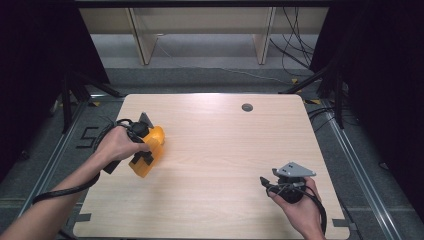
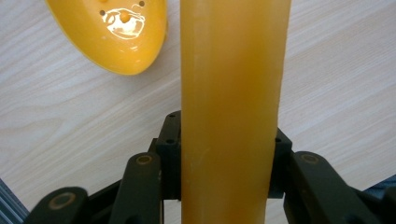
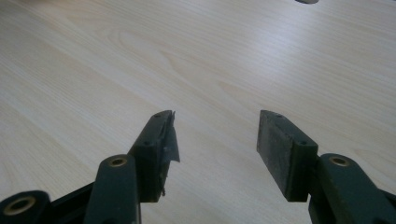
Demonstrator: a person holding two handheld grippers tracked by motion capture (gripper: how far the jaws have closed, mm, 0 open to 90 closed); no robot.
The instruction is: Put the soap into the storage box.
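A person's left hand holds my left gripper (image 1: 142,156) at the table's left side, shut on an orange-yellow plastic piece (image 1: 148,150). In the left gripper view my left gripper (image 2: 224,140) has both jaws pressed on the sides of that piece's wide, smooth orange-yellow bar (image 2: 233,93), which runs up out of the frame. A rounded, glossy orange shell (image 2: 116,32) with small holes lies on the wood beyond it; whether it joins the bar I cannot tell. My right gripper (image 1: 267,183) rests near the front right, held in the right hand. Its jaws stand open over bare wood (image 3: 215,135).
The light wooden table (image 1: 225,150) has a round grey cable hole (image 1: 247,107) near its far edge, also at the top of the right gripper view (image 3: 306,1). Dark stands and cables flank the table on the floor. Pale wooden shelving (image 1: 200,30) stands behind.
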